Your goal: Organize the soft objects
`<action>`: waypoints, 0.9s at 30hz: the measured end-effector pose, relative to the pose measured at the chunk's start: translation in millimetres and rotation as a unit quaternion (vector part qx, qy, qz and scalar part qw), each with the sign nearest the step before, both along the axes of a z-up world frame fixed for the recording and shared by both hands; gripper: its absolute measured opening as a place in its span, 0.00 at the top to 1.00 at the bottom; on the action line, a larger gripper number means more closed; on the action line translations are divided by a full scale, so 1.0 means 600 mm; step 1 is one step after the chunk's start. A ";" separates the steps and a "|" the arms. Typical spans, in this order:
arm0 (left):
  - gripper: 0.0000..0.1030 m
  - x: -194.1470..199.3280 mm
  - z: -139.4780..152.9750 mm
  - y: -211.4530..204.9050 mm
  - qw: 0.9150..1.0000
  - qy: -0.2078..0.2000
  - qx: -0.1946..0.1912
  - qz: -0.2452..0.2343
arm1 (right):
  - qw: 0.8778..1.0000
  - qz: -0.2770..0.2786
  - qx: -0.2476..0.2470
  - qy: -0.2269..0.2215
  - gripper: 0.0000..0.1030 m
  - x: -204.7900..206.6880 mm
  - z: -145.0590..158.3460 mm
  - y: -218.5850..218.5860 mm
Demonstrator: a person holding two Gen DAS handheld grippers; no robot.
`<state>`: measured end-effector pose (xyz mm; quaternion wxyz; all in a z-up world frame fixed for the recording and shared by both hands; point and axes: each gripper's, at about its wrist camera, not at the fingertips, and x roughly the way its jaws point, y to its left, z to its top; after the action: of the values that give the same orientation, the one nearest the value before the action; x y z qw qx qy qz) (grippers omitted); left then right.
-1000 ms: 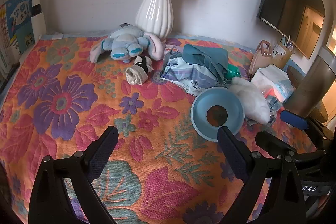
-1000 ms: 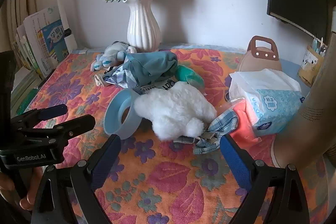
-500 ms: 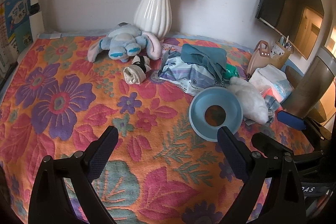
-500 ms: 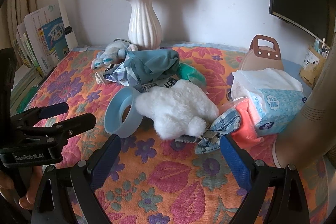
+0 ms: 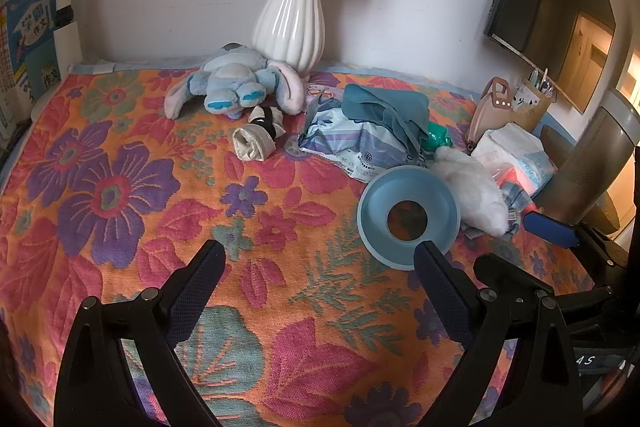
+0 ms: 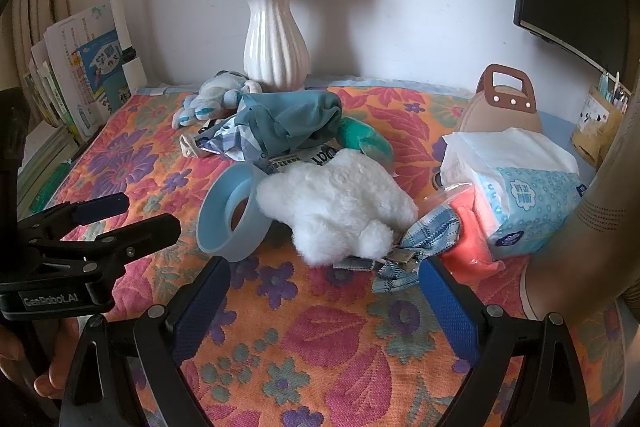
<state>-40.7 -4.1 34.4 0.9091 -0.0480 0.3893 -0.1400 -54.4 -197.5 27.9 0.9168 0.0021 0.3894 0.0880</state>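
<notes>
Both claws are held wide apart and empty above the flower-patterned surface (image 5: pixel 120 187). The left claw (image 5: pixel 320 259) is seen over bare cloth, with the light blue ring-shaped bowl (image 5: pixel 408 215) just beyond its right finger. The right claw (image 6: pixel 324 275) is aimed at the white fluffy plush (image 6: pixel 336 211), which lies just ahead between the fingers and is pressed against the bowl on its left side. A blue checked cloth (image 6: pixel 424 239) is tucked under the plush's right end, touching a pink soft item (image 6: pixel 468 235) beside the tissue pack (image 6: pixel 520 195). Behind the plush, a teal garment (image 6: pixel 288 119) is heaped on a printed plastic bag (image 5: pixel 352 143). A blue rabbit plush (image 5: pixel 236 87) is found near the white vase (image 5: pixel 294 19), with a rolled sock bundle (image 5: pixel 256 139) just in front of it.
</notes>
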 end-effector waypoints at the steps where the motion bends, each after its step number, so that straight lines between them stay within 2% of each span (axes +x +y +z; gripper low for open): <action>1: 0.08 0.000 0.000 0.002 1.000 0.000 -0.004 -0.001 | 1.000 -0.003 0.000 0.000 0.08 0.000 0.000 -0.001; 6: 0.09 0.007 0.003 0.040 0.997 0.022 -0.070 0.003 | 1.000 -0.026 0.006 0.000 0.08 0.001 0.006 -0.016; 7: 0.11 0.008 0.008 0.050 0.996 0.028 -0.085 0.005 | 1.000 -0.027 0.014 0.005 0.08 0.002 0.010 -0.020; 8: 0.17 0.008 0.017 0.057 0.995 0.032 -0.092 0.006 | 0.999 -0.025 0.030 0.011 0.08 0.004 0.018 -0.025; 10: 0.19 0.010 0.045 0.069 0.994 0.029 -0.106 0.003 | 0.999 -0.022 0.048 0.016 0.08 0.013 0.038 -0.025; 13: 0.19 0.029 0.090 0.079 0.994 0.011 -0.110 0.000 | 0.999 -0.002 0.038 0.004 0.08 0.035 0.083 -0.002; 16: 0.19 0.073 0.113 0.086 0.995 0.000 -0.098 0.015 | 1.000 0.002 0.023 0.010 0.08 0.068 0.103 0.021; 19: 0.19 0.132 0.100 0.089 0.995 0.041 -0.095 0.016 | 0.999 0.023 0.031 0.029 0.08 0.102 0.103 0.035; 21: 0.19 0.144 0.077 0.087 0.994 0.057 -0.099 0.001 | 0.997 0.047 0.028 0.048 0.08 0.109 0.095 0.043; 24: 0.19 0.145 0.026 0.082 0.990 0.098 -0.096 -0.021 | 0.994 0.087 0.010 0.060 0.08 0.078 0.073 0.057; 27: 0.19 0.152 -0.007 0.076 0.989 0.117 -0.086 -0.016 | 0.989 0.120 0.019 0.084 0.08 0.035 0.038 0.069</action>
<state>50.7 41.4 30.1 0.8476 -0.1356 0.4803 -0.1803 -33.2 -155.9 50.6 0.8634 -0.0195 0.4608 0.2046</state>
